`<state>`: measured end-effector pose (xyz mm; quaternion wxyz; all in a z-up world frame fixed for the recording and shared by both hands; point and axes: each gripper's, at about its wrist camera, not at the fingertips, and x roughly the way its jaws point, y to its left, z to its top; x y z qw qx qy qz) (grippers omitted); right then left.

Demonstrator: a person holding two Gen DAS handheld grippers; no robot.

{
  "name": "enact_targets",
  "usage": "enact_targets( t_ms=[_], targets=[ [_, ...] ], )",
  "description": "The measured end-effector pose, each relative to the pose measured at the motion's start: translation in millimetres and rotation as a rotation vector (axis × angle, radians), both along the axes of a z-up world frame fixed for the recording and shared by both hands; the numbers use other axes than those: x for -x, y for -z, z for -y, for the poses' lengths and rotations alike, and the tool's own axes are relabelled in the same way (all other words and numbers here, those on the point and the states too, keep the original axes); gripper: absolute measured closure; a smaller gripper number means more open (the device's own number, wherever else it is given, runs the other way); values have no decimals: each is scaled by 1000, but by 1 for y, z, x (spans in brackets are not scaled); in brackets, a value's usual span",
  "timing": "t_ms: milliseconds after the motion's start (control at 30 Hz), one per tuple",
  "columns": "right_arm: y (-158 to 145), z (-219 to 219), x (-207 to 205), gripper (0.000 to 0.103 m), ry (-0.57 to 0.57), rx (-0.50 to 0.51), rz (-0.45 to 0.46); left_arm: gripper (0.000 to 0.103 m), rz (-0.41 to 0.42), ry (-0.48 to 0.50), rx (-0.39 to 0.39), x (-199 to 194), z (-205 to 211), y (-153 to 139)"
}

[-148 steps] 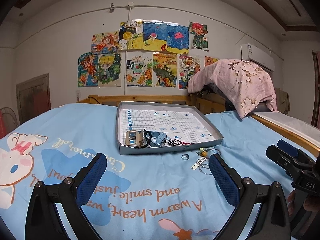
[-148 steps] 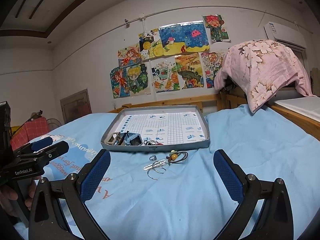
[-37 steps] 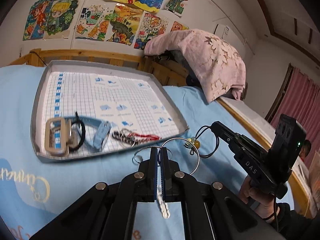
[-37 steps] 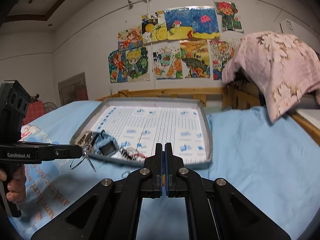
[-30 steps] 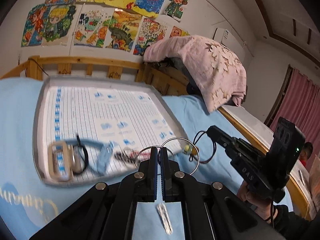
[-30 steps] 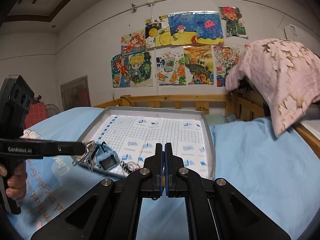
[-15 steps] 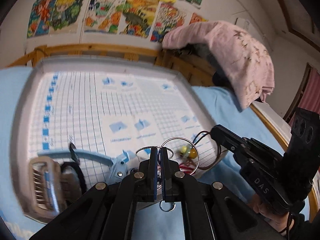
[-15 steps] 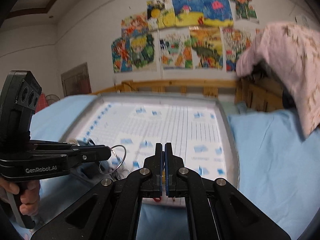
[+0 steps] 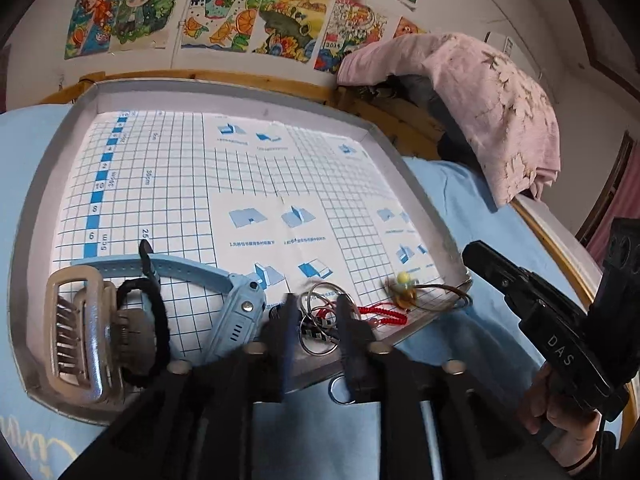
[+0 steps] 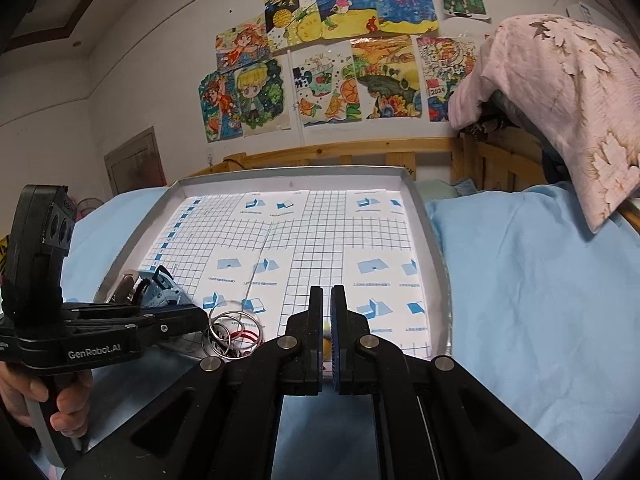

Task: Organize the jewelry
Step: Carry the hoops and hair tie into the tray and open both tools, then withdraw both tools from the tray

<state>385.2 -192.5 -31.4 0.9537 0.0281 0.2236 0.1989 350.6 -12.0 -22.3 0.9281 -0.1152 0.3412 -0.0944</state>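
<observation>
A grey tray (image 9: 400,160) with a grid sheet lies on the blue bedspread. My left gripper (image 9: 316,300) hangs over its near edge, jaws opening. The silver wire rings (image 9: 320,312) lie loose between the pads on the tray floor. My right gripper (image 10: 327,292) is shut on a brown cord (image 9: 444,292). The cord's yellow and orange beads (image 9: 404,286) rest on the tray's near right corner. In the left wrist view the right gripper (image 9: 470,250) sits at that corner. In the right wrist view the left gripper (image 10: 206,320) reaches the rings (image 10: 232,332).
In the tray's near left lie a beige claw clip (image 9: 80,332), a black hair tie (image 9: 160,320), a blue watch (image 9: 240,304) and a red cord (image 9: 380,314). A small ring (image 9: 341,390) lies on the bedspread. A pink blanket (image 9: 480,100) drapes the wooden bed frame.
Both grippers came forward and down over the tray's near edge. The left jaws parted and the rings dropped onto the tray. The beads settled on the tray corner.
</observation>
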Motion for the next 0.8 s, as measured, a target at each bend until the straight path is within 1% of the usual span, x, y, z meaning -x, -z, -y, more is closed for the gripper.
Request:
enact_targets(
  t_ms=[200, 267, 367, 400, 433, 467, 500, 533, 567, 633, 667, 700, 733, 767, 800],
  targets=[
    [-4, 9, 11, 99, 15, -3, 15, 80, 47, -17, 23, 13, -2, -11],
    [-6, 13, 17, 99, 24, -6, 22, 75, 64, -25, 29, 18, -3, -15],
    [-10, 19, 26, 99, 38, -19, 32, 59, 101, -44, 40, 31, -6, -23],
    [-12, 21, 30, 97, 45, -22, 38, 48, 114, -50, 41, 35, -7, -25],
    [-13, 23, 35, 94, 52, -27, 46, 43, 131, -58, 45, 41, -9, -27],
    [-15, 25, 40, 79, 54, -32, 53, 42, 150, -65, 48, 46, -10, -30],
    [-16, 26, 46, 60, 60, -39, 64, 42, 167, -71, 47, 52, -10, -34],
    [-19, 28, 53, 55, 67, -47, 81, 40, 176, -74, 44, 58, -11, -37],
    [-21, 29, 58, 54, 67, -53, 93, 37, 183, -78, 39, 63, -11, -40],
    [-26, 29, 70, 54, 70, -55, 110, 14, 216, -102, 25, 78, -12, -46],
    [-28, 30, 75, 52, 72, -58, 118, 9, 239, -115, 18, 85, -12, -50],
    [-31, 30, 82, 44, 74, -64, 129, 4, 267, -126, 12, 94, -13, -54],
    [-33, 31, 90, 38, 75, -75, 143, 1, 299, -137, 4, 105, -14, -58],
    [-35, 33, 95, 29, 76, -85, 156, 0, 315, -145, -3, 112, -14, -61],
    [-37, 34, 103, 25, 77, -96, 172, 0, 341, -164, -15, 123, -14, -64]
  ],
)
